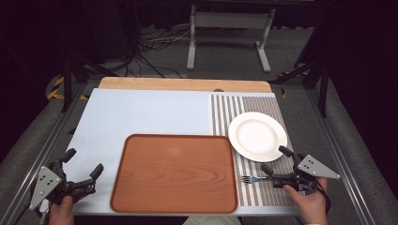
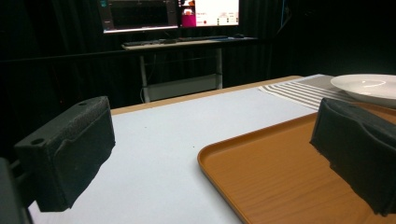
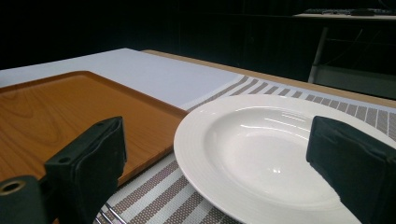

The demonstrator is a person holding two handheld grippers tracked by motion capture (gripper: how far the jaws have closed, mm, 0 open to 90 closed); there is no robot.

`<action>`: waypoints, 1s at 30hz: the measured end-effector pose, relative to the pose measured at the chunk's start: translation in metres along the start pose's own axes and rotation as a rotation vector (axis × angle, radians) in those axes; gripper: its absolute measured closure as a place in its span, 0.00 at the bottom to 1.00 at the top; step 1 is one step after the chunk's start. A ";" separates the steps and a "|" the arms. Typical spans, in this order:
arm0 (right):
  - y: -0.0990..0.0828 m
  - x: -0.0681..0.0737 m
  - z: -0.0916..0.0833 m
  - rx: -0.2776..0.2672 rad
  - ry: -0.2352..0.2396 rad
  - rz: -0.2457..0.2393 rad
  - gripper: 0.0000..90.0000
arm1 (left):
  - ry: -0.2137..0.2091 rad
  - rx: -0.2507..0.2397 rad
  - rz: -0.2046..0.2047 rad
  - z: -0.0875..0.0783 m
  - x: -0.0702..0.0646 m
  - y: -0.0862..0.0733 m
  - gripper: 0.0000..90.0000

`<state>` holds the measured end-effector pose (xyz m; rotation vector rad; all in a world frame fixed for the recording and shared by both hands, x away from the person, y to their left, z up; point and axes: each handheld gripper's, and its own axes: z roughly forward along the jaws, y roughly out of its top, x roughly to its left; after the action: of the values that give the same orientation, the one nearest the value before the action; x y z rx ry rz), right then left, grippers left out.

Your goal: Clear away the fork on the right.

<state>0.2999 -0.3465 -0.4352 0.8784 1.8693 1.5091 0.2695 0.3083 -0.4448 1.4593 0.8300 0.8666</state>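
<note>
Right hand-held gripper (image 1: pixel 273 161), lower right of the frame, stands open just right of the fork (image 1: pixel 251 179) (long axis left-right, tines pointing left); left hand-held gripper (image 1: pixel 84 163) open too.

The tray (image 1: pixel 176 173) is reddish-brown with a wood-grain pattern of darker curved lines; in the gripper views it looks a warmer orange-brown. The plate (image 1: pixel 257 136) is plain glossy white, with fine ridged rings on its rim showing in the right gripper view. Under it, the placemat (image 1: pixel 225 115) has grey-brown and white stripes, wide towards its left edge and fine towards its right. The sheet (image 1: pixel 145 115) covering the table is pale blue-grey, and the table (image 1: pixel 183 84) shows as a light wooden strip along its far edge. The fork (image 1: pixel 252 179) is silver. Both the left gripper (image 1: pixel 83 169) and the right gripper (image 1: pixel 277 160) are black, each topped with a grey plate.
</note>
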 end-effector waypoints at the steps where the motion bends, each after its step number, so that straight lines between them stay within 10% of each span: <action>1: 0.000 0.000 0.000 -0.001 0.001 0.001 0.07 | 0.001 0.000 0.001 0.000 0.000 0.000 0.01; 30: 0.028 -0.002 0.009 0.036 0.060 -0.038 0.07 | 0.014 0.002 0.011 -0.003 -0.001 0.002 0.01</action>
<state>0.3121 -0.3386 -0.4091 0.8171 1.9515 1.4982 0.2667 0.3086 -0.4425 1.4621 0.8346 0.8850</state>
